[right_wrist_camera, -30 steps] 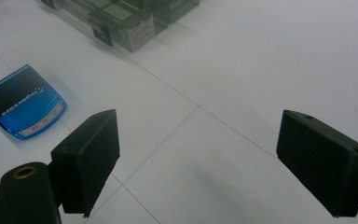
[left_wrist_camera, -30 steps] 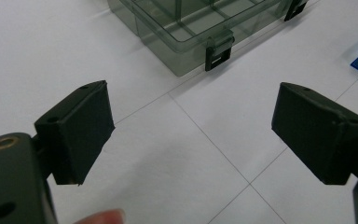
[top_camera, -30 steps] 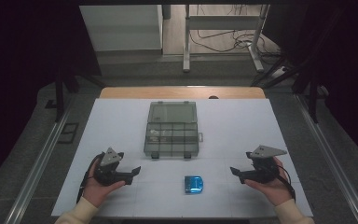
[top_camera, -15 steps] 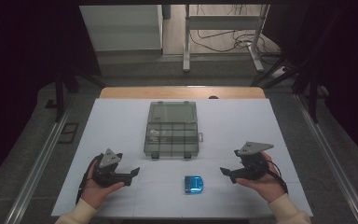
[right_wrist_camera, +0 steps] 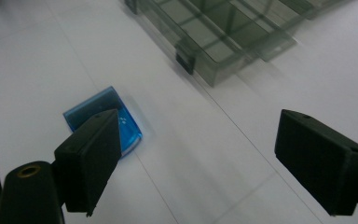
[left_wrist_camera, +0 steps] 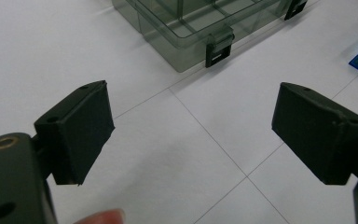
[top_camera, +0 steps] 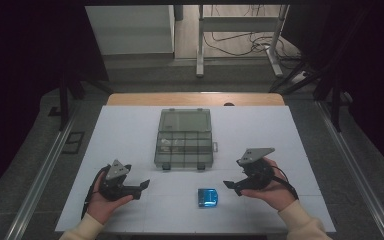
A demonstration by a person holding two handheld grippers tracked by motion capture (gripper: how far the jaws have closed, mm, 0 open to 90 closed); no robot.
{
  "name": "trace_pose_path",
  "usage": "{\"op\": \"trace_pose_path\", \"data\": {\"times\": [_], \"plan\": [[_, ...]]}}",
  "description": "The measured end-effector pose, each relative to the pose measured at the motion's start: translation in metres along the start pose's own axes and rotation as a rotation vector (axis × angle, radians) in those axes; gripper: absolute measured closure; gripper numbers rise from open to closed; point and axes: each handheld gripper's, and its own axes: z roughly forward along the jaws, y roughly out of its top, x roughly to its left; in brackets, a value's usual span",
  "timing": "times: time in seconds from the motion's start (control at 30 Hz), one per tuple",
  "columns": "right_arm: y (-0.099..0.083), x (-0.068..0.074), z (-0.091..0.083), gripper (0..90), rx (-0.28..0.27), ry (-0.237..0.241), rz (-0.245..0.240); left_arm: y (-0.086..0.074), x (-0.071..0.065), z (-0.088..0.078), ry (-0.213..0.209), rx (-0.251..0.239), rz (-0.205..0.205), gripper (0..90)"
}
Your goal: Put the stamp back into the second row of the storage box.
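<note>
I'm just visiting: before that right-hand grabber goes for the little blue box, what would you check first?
1. Right gripper jaws open wide: ok.
2. Blue box lying free on the white table, nothing on it: ok.
3. Box centred between the right jaws: not ok; in the right gripper view it sits by one jaw.
4. Left gripper open and apart from the box: ok.
5. Clear compartment case apart from the box: ok.
6. Box lid latched: cannot tell.

Grey metal rails (top_camera: 42, 172) flank the white table (top_camera: 125, 130).
</note>
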Motion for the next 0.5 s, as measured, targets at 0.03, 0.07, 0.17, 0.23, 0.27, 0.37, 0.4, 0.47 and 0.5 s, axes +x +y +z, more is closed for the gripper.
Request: {"op": "trace_pose_path", "data": {"times": [0.03,0.07,0.17,0.23,0.27,0.37,0.4,0.47,0.5], "plan": [[0.003,0.002,0.002,14.7,0.006,0.006,-0.01,0.0,0.0,0.0,0.0,0.0,0.0,12.6],[0.006,0.004,0.003,14.7,0.009,0.013,-0.018,0.0,0.0,0.0,0.0,0.001,0.001,12.6],[0.014,0.009,0.01,14.7,0.026,0.032,-0.042,-0.001,0.0,0.0,0.0,0.0,0.002,12.6],[0.018,0.013,0.014,14.7,0.044,0.039,-0.06,-0.001,0.0,0.0,-0.002,0.001,0.003,12.6],[0.019,0.014,0.016,14.7,0.051,0.042,-0.064,-0.001,0.0,0.0,-0.001,0.003,0.003,12.6],[0.025,0.019,0.024,14.7,0.08,0.069,-0.089,-0.001,0.001,0.0,-0.001,0.005,0.004,12.6],[0.026,0.02,0.027,14.7,0.085,0.079,-0.102,-0.001,0.0,-0.001,-0.002,0.005,0.004,12.6],[0.029,0.022,0.031,14.7,0.098,0.099,-0.109,-0.001,0.0,-0.001,-0.001,0.005,0.004,12.6],[0.031,0.024,0.034,14.7,0.104,0.105,-0.115,-0.001,0.0,-0.001,-0.001,0.005,0.004,12.6]]}}
